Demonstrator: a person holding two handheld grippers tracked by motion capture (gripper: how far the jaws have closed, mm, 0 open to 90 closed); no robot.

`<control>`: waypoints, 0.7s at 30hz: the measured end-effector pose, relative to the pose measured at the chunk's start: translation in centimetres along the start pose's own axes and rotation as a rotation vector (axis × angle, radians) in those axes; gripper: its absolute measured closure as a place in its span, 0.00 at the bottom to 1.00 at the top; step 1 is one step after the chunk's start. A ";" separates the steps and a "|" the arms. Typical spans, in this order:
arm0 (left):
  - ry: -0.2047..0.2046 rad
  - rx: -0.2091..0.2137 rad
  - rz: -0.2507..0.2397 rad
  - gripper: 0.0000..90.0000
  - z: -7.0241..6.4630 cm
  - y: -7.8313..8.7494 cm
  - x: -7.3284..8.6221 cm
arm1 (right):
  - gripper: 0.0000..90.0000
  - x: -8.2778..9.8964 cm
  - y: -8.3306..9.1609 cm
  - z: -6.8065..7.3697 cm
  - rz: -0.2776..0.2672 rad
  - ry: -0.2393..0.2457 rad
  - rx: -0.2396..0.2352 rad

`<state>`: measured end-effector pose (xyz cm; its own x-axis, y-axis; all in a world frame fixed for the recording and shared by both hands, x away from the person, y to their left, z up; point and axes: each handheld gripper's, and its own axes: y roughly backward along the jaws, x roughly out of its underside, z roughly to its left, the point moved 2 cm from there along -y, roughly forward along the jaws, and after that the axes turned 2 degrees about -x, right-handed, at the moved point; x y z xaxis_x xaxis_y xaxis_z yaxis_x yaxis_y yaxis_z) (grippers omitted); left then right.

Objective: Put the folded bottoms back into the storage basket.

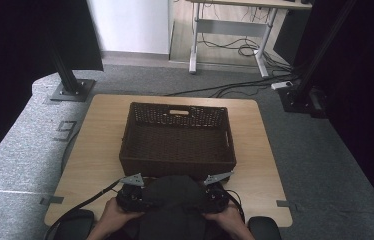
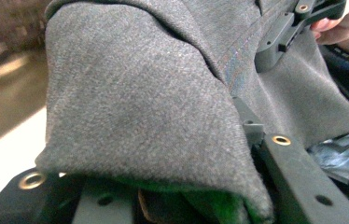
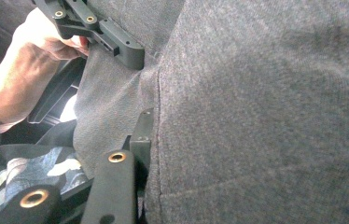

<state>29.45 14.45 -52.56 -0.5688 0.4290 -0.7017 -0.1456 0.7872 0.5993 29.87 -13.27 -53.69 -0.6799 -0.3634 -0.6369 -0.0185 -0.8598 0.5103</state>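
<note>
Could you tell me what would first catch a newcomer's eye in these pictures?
A dark wicker basket sits empty mid-table. At the near edge, a grey cloth stretches between the left gripper and right gripper, each clamped on it.

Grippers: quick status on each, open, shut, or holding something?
Left gripper: shut on the dark grey cloth, which drapes over its jaws.
Right gripper: shut on the same cloth, at its other side, just in front of the basket.

From the high view we look forward and down on the table (image 1: 100,150). Our two gripper views sit close against the grey cloth (image 2: 140,107), facing each other across it.
</note>
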 end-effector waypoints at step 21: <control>-0.207 -0.094 -0.139 0.68 -3.4 5.3 -7.6 | 0.64 -6.0 5.7 4.8 -0.138 0.254 0.112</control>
<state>30.28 13.84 -42.78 -0.3617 0.4090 -0.8378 -0.2909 0.8043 0.5182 30.33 -14.28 -44.20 -0.4609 -0.3360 -0.8214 -0.1886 -0.8673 0.4606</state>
